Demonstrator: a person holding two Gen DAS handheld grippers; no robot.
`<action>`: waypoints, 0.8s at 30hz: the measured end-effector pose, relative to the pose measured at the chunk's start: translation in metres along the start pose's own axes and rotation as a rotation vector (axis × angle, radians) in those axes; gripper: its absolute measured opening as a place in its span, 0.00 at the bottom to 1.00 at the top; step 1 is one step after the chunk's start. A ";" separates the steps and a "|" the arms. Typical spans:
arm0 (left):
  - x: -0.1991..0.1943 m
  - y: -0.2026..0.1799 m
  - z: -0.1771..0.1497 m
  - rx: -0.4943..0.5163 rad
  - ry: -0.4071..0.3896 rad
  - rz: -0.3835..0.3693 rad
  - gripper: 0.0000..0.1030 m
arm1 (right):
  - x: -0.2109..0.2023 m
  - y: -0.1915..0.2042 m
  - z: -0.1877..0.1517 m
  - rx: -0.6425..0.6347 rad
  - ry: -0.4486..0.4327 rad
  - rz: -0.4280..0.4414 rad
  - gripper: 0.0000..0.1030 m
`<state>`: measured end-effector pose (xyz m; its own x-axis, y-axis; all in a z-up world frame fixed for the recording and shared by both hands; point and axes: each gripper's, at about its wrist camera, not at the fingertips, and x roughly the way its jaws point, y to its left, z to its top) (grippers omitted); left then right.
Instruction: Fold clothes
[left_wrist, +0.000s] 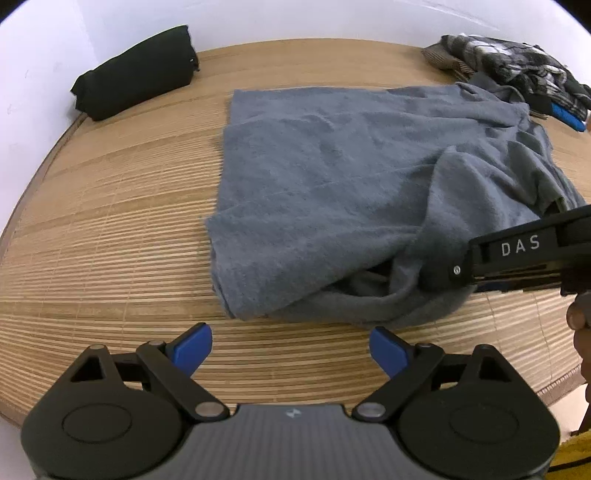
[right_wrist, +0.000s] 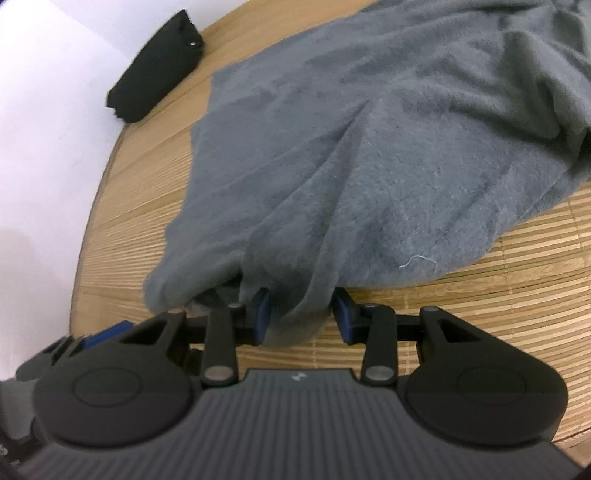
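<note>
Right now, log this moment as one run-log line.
step: fold grey garment | left gripper: open, empty, above mat | right gripper: open, cloth edge between pads | folded black item: far corner

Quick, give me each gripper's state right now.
Left gripper: open, empty, above the bamboo mat just short of the grey garment.
Right gripper: open, a fold of the grey garment lying between its pads, not pinched.

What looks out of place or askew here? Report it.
The grey garment lies rumpled, not flat: its near corner is bunched on the bamboo mat, with a fold between the right gripper's open jaws. A loose plaid pile sits unfolded at the far edge.
</note>
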<state>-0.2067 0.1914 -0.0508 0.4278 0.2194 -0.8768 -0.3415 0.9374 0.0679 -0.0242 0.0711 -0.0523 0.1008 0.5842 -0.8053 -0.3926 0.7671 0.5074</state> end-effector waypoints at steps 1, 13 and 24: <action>0.001 0.001 0.000 -0.002 0.004 -0.006 0.91 | 0.003 -0.003 0.001 0.020 0.016 -0.006 0.39; 0.003 0.004 0.003 0.020 -0.029 -0.003 0.91 | 0.012 0.006 0.002 -0.014 0.027 -0.036 0.37; -0.009 0.032 0.002 -0.138 -0.073 0.063 0.91 | -0.032 0.003 -0.008 -0.124 -0.135 0.068 0.08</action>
<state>-0.2192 0.2200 -0.0399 0.4597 0.3002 -0.8358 -0.4790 0.8763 0.0513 -0.0357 0.0523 -0.0278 0.1888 0.6701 -0.7178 -0.5111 0.6912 0.5109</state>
